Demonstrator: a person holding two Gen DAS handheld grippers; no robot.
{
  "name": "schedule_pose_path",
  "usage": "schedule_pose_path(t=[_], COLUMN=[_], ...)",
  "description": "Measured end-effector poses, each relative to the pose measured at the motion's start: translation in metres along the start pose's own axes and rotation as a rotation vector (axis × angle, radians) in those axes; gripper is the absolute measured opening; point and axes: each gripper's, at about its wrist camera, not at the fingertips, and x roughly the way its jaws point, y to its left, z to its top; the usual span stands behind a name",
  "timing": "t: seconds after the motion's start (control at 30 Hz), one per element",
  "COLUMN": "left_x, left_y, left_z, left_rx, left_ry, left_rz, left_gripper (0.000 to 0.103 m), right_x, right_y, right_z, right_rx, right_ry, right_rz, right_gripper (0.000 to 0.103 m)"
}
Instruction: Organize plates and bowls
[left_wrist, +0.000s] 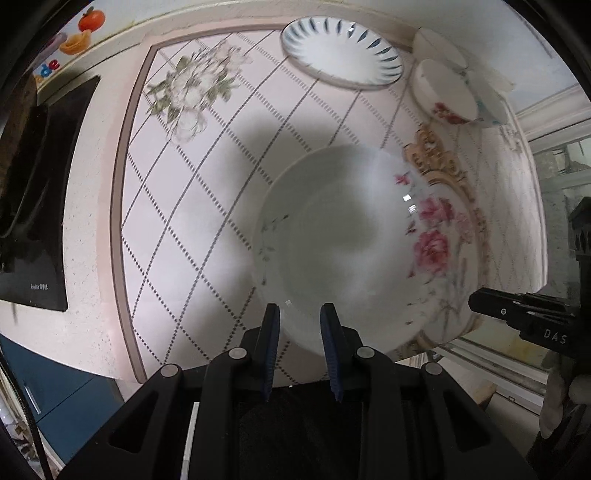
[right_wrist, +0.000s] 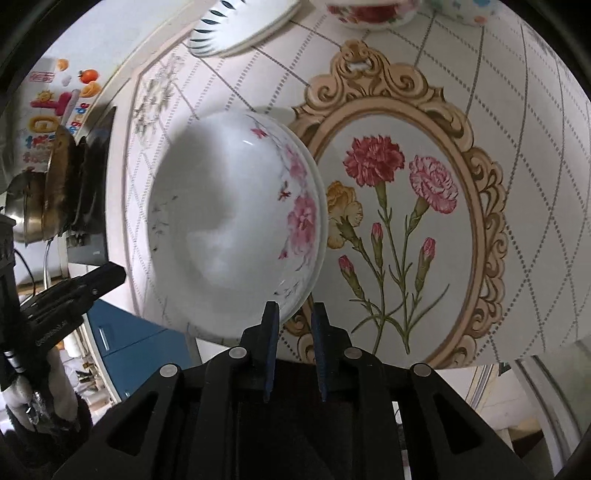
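The left gripper (left_wrist: 300, 310) hangs above the near rim of the big bowl (left_wrist: 354, 236), its jaws a little apart with nothing between them. The right gripper (right_wrist: 293, 308) sits just off the bowl's right-hand near rim, jaws likewise slightly spread and pinching nothing; whether a pad touches the rim I cannot tell.

The big bowl stands upright, mouth up, on the tablecloth (left_wrist: 207, 192), close to the table's near edge. It is round, with no long axis, and pink flowers run down its right inner wall. It appears empty; a shadow lies across the bottom.

To the right of the bowl, the cloth shows a gold oval frame (right_wrist: 476, 206) with printed carnations, and that patch is bare. To the left of the bowl, checked cloth lies open up to a printed white bouquet (left_wrist: 192, 88).

Beyond the bowl, near the far edge, lies a plate with blue dashes (left_wrist: 341, 53), nothing on it. Right of the plate and farther from the bowl, two small bowls (left_wrist: 447, 88) sit close together; what they hold is hidden. Far left of the bowl, off the cloth, lies a black panel (left_wrist: 40, 206).
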Motion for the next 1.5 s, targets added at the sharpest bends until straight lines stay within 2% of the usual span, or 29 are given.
schedule_pose_path(t=[0.07, 0.13, 0.17, 0.23, 0.27, 0.33, 0.4, 0.47, 0.57, 0.7, 0.77, 0.87, 0.97, 1.03, 1.07, 1.1, 1.13, 1.5], left_x=[-0.008, -0.016, -0.018, -0.022, -0.024, -0.024, -0.017, -0.007, 0.016, 0.048, 0.065, 0.083, 0.097, 0.099, 0.099, 0.098, 0.097, 0.078], left_y=[-0.005, -0.009, -0.010, -0.009, -0.008, -0.004, 0.001, 0.010, 0.026, 0.042, 0.046, 0.049, 0.048, 0.046, 0.045, 0.044, 0.044, 0.036], left_z=[0.008, 0.023, 0.034, 0.059, 0.073, 0.108, 0.139, 0.169, 0.215, 0.249, 0.263, 0.277, 0.286, 0.289, 0.291, 0.292, 0.293, 0.293], left_rx=[0.004, -0.004, -0.014, -0.043, -0.059, -0.090, -0.115, -0.148, -0.196, -0.240, -0.249, -0.257, -0.262, -0.256, -0.249, -0.243, -0.241, -0.212], left_ry=[-0.021, -0.048, -0.057, -0.079, -0.102, -0.162, -0.187, -0.192, -0.173, -0.117, -0.089, -0.057, -0.036, -0.051, -0.064, -0.080, -0.095, -0.153], left_rz=[-0.009, -0.023, -0.031, -0.062, -0.068, -0.040, -0.018, -0.011, -0.011, -0.015, -0.029, -0.047, -0.069, -0.068, -0.064, -0.067, -0.074, -0.016], left_gripper=[0.022, 0.024, 0.027, 0.028, 0.028, 0.028, 0.028, 0.028, 0.028, 0.028, 0.028, 0.028, 0.028, 0.027, 0.025, 0.022, 0.013, 0.013], right_x=[-0.014, -0.028, -0.034, -0.046, -0.052, -0.064, -0.074, -0.077, -0.073, -0.060, -0.051, -0.034, -0.016, -0.006, -0.001, 0.004, 0.006, 0.005], right_y=[0.000, 0.001, 0.001, 0.004, 0.005, 0.009, 0.013, 0.015, 0.016, 0.019, 0.016, 0.010, 0.004, 0.002, 0.002, 0.000, 0.001, 0.008], right_z=[0.005, 0.016, 0.024, 0.045, 0.057, 0.086, 0.120, 0.153, 0.207, 0.273, 0.294, 0.322, 0.338, 0.343, 0.347, 0.350, 0.352, 0.349], right_rx=[-0.003, -0.010, -0.013, -0.014, -0.013, -0.009, -0.002, 0.015, 0.033, -0.002, 0.000, -0.005, -0.020, -0.032, -0.035, -0.038, -0.052, -0.111], right_ry=[-0.016, -0.043, -0.058, -0.094, -0.114, -0.177, -0.253, -0.305, -0.334, -0.344, -0.326, -0.301, -0.259, -0.231, -0.220, -0.211, -0.216, -0.221], right_rz=[0.012, 0.021, 0.025, 0.039, 0.047, 0.069, 0.098, 0.110, 0.131, 0.023, -0.001, -0.057, -0.089, -0.120, -0.132, -0.149, -0.165, -0.174], right_gripper=[0.028, 0.040, 0.043, 0.053, 0.054, 0.056, 0.056, 0.056, 0.056, 0.056, 0.056, 0.054, 0.037, 0.028, 0.025, 0.018, 0.012, 0.011])
